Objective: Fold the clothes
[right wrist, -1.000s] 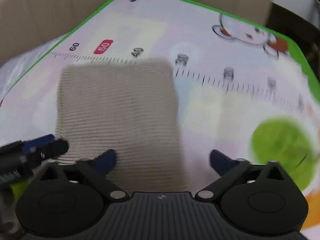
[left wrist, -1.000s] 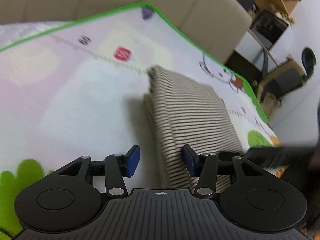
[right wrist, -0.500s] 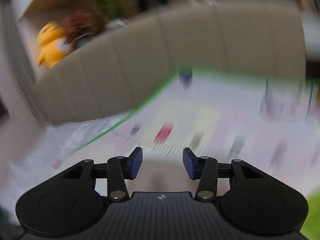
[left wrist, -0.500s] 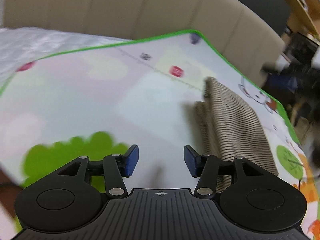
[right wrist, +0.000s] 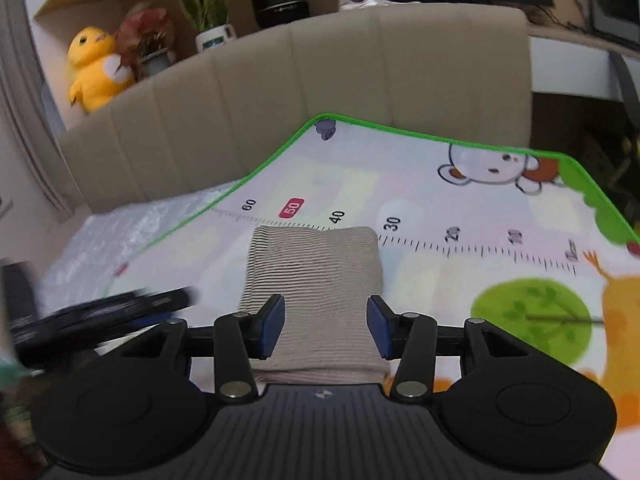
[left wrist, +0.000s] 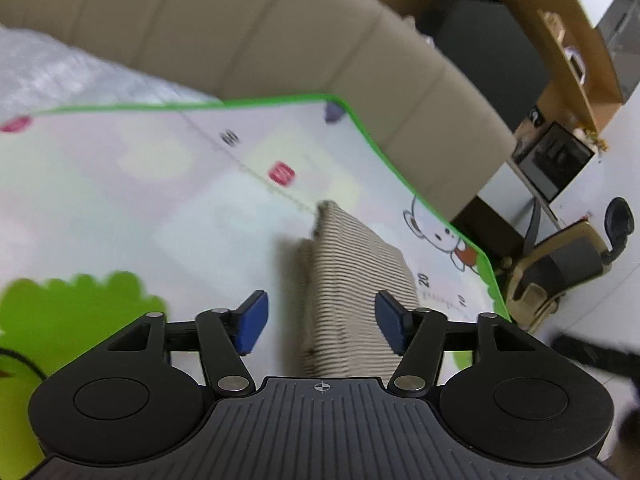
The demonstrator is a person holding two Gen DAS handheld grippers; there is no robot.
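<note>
yellow plush chick (right wrist: 96,68), potted plants (right wrist: 208,20) on shelf; office chair (left wrist: 568,264)

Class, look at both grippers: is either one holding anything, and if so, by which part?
Nothing is held. The left gripper and right gripper are both open above the folded striped garment, which lies on the mat.

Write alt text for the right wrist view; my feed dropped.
A folded striped garment lies flat on a cartoon play mat, below the right gripper, whose blue pads stand apart, pressing nothing. Beyond the mat are a beige headboard and a yellow plush chick on a shelf.
</note>
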